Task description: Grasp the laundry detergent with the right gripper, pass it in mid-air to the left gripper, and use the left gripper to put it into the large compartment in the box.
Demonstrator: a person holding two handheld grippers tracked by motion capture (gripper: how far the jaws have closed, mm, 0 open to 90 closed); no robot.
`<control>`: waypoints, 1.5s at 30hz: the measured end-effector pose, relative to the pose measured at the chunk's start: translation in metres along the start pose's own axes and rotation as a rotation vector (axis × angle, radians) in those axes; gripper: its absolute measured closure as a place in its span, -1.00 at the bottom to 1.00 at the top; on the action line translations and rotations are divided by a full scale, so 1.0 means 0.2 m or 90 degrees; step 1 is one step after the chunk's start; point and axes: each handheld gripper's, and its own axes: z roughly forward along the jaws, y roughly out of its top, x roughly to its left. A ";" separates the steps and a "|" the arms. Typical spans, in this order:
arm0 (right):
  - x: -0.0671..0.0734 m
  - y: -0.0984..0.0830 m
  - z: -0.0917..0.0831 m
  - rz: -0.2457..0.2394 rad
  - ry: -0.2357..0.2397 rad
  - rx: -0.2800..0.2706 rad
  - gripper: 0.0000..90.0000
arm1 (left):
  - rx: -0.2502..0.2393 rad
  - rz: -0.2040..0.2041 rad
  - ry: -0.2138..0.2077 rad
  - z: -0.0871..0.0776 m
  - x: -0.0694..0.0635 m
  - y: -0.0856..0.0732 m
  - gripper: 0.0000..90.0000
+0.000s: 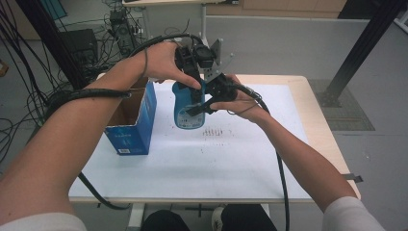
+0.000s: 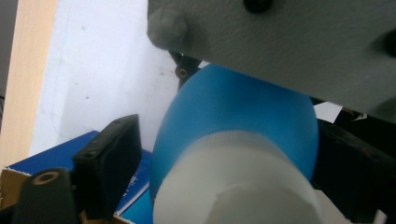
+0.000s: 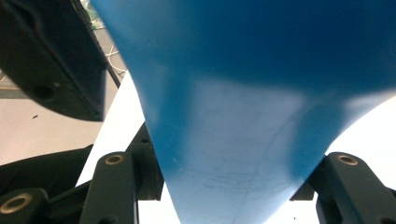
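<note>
Near the table's left edge stands an open blue cardboard box [image 1: 132, 118], flaps up, and just to its right, held above the white sheet toward the far edge, is the blue bottle [image 1: 188, 108] with its white cap [image 2: 233, 182]. The left gripper [image 1: 196, 72] comes down from above onto the top of the bottle; in the left gripper view the cap sits between its jaws, which stand partly closed, one pad off to the left with a gap showing, so I judge it has not yet clamped. The right gripper [image 1: 204, 106] grips the bottle's body from the right side, its jaws pressed on the blue plastic as the right gripper view shows. The step looks like taking hold of the cap to unscrew it. To do it well, the right grip should stay firm and the bottle upright, while the left jaws centre on the cap and close squarely before any twist; a lopsided bite could slip on the smooth cap. The table [image 1: 317, 130] is pale wood covered by a white sheet with small dark specks near its middle. Beyond the far edge lie a grey floor, tangled cables and black frame posts.
</note>
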 end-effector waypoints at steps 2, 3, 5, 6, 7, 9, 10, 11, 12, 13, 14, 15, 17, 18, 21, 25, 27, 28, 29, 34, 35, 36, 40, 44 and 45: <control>0.00 0.00 0.00 -0.001 -0.001 0.001 -0.02 | 0.001 0.002 0.001 0.00 0.00 0.00 -0.56; 0.00 0.00 0.00 -0.002 -0.001 0.002 -0.02 | 0.005 0.003 0.001 -0.01 0.00 0.00 -0.52; 0.00 0.00 0.00 -0.005 -0.001 0.001 -0.02 | 0.004 0.008 -0.001 -0.01 0.01 0.00 -0.47; 0.00 0.00 0.00 -0.005 0.000 0.000 -0.02 | 0.003 0.007 -0.004 0.00 0.01 0.00 -0.42; 0.00 0.00 0.00 -0.001 0.000 0.001 -0.02 | 0.004 0.008 -0.006 0.00 0.01 0.00 -0.40; 0.00 0.00 0.00 -0.002 0.002 0.000 -0.02 | 0.005 0.008 -0.004 0.01 0.00 0.00 -0.37; 0.01 0.00 0.00 0.000 0.003 0.000 -0.02 | 0.004 0.005 -0.007 0.01 0.00 0.00 -0.34; 0.01 0.00 0.00 0.000 0.003 0.000 -0.02 | 0.003 0.007 -0.012 0.01 0.00 0.00 -0.30; 0.01 0.00 -0.01 0.001 0.003 0.000 -0.02 | 0.002 0.006 -0.014 0.01 0.01 0.00 -0.28; 0.00 0.00 -0.01 -0.001 0.003 0.000 -0.02 | 0.002 0.006 -0.015 0.01 0.01 0.00 -0.27; 0.00 0.00 -0.01 -0.002 0.003 0.001 -0.02 | 0.005 0.011 -0.014 0.01 0.01 0.00 -0.27; 0.00 0.00 -0.01 -0.003 0.003 0.001 -0.02 | 0.007 0.011 -0.016 0.01 0.01 0.00 -0.26; 0.01 0.00 -0.01 -0.006 0.003 0.002 -0.02 | 0.007 0.011 -0.017 0.01 0.01 0.00 -0.25; 0.01 0.00 -0.01 -0.006 0.003 0.002 -0.02 | 0.010 0.015 -0.017 0.01 0.01 0.01 -0.25; 0.01 0.00 -0.01 -0.008 0.003 0.001 -0.02 | 0.013 0.019 -0.015 0.01 0.00 0.01 -0.24; 0.01 0.00 -0.01 -0.010 0.003 0.001 -0.03 | 0.013 0.019 -0.014 0.01 0.00 0.01 -0.24; 0.01 -0.01 -0.01 -0.010 0.002 0.001 -0.03 | 0.015 0.020 -0.014 0.01 0.00 0.01 -0.24; 0.01 -0.01 -0.01 -0.009 0.002 0.001 -0.03 | 0.014 0.019 -0.013 0.01 0.00 0.01 -0.24; 0.01 -0.01 -0.01 -0.009 0.002 0.000 -0.03 | 0.015 0.019 -0.013 0.02 0.00 0.01 -0.23; 0.01 -0.01 0.01 -0.014 0.001 0.001 -0.03 | 0.021 0.020 -0.012 0.02 0.00 0.01 -0.23; 0.01 -0.01 0.01 -0.016 0.001 0.001 -0.03 | 0.020 0.020 -0.012 0.02 0.00 0.00 -0.23; 0.01 0.00 0.01 -0.016 0.000 0.001 -0.03 | 0.020 0.020 -0.012 0.02 0.00 0.00 -0.23; 0.01 0.00 0.01 -0.017 0.001 0.000 -0.03 | 0.020 0.017 -0.012 0.02 0.00 0.00 -0.23; 0.01 0.00 0.01 -0.015 0.003 -0.001 -0.03 | 0.022 0.018 -0.012 0.02 -0.01 0.00 -0.23; 0.01 0.00 0.02 -0.016 0.003 -0.002 -0.03 | 0.023 0.017 -0.012 0.02 -0.01 0.00 -0.23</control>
